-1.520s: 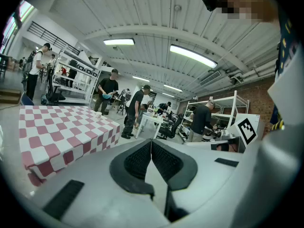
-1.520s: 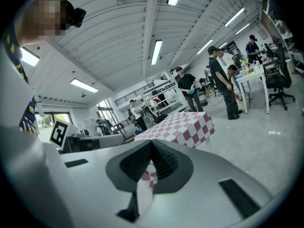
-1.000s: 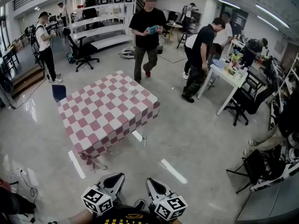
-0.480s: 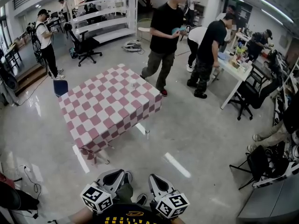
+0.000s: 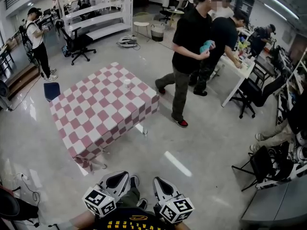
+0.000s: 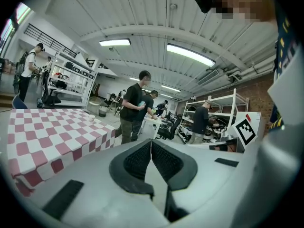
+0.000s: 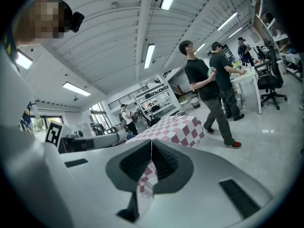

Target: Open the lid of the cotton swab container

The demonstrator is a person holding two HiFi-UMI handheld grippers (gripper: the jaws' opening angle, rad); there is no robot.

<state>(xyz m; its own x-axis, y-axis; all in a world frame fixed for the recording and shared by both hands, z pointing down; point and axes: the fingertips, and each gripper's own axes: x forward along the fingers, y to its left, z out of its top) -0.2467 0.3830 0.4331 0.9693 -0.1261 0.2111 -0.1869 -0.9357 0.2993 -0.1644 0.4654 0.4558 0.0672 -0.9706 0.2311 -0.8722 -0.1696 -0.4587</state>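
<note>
A small clear cotton swab container stands on a table with a red-and-white checked cloth, seen far ahead in the head view. It shows as a tiny pale object on the cloth in the left gripper view. My left gripper and right gripper are held close to my body at the bottom of the head view, both shut and empty. The table is several steps away from them. In each gripper view the jaws meet with nothing between them: left, right.
A person in black carrying a teal object walks past the table's right side. More people stand at a white desk at the right. Office chairs, shelving and a blue stool surround the polished grey floor.
The view has shifted closer to the table. The person in black has walked from behind the table to its right side. Both grippers stay shut in the same low place.
</note>
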